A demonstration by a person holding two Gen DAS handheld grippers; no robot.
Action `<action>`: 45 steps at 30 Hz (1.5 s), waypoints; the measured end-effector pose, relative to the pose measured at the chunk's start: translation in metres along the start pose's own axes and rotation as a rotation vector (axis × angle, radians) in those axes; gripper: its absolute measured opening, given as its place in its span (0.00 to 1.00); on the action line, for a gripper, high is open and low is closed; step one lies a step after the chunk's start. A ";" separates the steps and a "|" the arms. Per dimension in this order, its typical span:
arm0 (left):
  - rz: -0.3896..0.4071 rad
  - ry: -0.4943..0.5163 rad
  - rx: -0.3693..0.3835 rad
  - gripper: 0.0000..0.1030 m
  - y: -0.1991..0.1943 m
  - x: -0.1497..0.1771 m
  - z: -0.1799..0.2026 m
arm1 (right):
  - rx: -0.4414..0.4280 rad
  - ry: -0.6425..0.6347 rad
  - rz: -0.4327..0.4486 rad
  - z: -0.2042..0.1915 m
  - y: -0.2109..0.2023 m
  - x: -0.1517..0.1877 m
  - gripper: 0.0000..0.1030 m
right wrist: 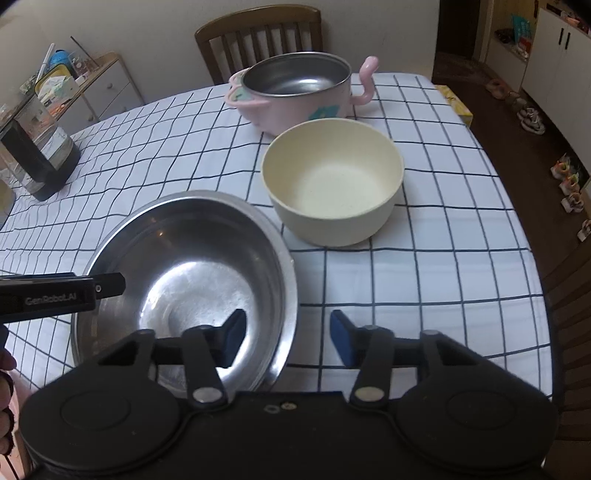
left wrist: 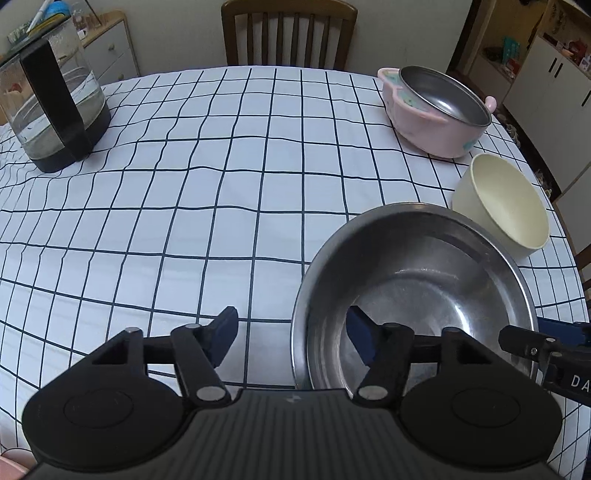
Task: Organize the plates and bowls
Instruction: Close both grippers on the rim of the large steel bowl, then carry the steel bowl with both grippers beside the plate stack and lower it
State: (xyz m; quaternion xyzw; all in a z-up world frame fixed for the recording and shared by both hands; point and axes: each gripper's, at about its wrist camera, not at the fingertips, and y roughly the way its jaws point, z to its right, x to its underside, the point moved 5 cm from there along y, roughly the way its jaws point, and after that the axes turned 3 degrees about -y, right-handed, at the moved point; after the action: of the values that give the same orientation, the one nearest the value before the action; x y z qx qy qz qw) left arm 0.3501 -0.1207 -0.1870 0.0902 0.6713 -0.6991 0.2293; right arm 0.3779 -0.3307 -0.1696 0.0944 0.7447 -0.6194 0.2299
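While both your claws gape with nothing between them, each straddles a side of the steel bowl (right wrist: 184, 280) on the table (right wrist: 424, 295): left claw (left wrist: 291, 334) its left rim, right claw (right wrist: 288, 338) its right rim.

Checked cloth in white with dark lines over the counter (right wrist: 443, 258), wooden chair (left wrist: 288, 29) pushed in at its far side against a pale wall (right wrist: 147, 22). Low wooden drawer unit (left wrist: 110, 48) to the left, cluttered on top. White cabinets (right wrist: 561, 55) to the right, above a dark floor (right wrist: 517, 122) with shoes (right wrist: 532, 120) along it.
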 end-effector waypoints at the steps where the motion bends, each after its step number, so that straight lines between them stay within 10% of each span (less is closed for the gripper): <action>1: -0.003 -0.001 0.005 0.51 -0.001 0.000 0.000 | -0.003 0.000 0.000 -0.001 -0.001 0.000 0.41; 8: -0.031 0.005 0.017 0.19 -0.004 0.005 0.003 | -0.008 0.016 -0.004 -0.002 -0.003 0.003 0.14; 45: -0.090 0.309 0.188 0.18 -0.107 0.154 0.010 | 0.009 0.121 -0.026 -0.015 -0.117 0.148 0.13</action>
State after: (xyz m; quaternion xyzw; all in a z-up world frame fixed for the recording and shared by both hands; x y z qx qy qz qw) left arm 0.1699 -0.1613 -0.1571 0.1875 0.6335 -0.7461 0.0826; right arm 0.1952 -0.3628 -0.1325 0.1228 0.7555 -0.6190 0.1759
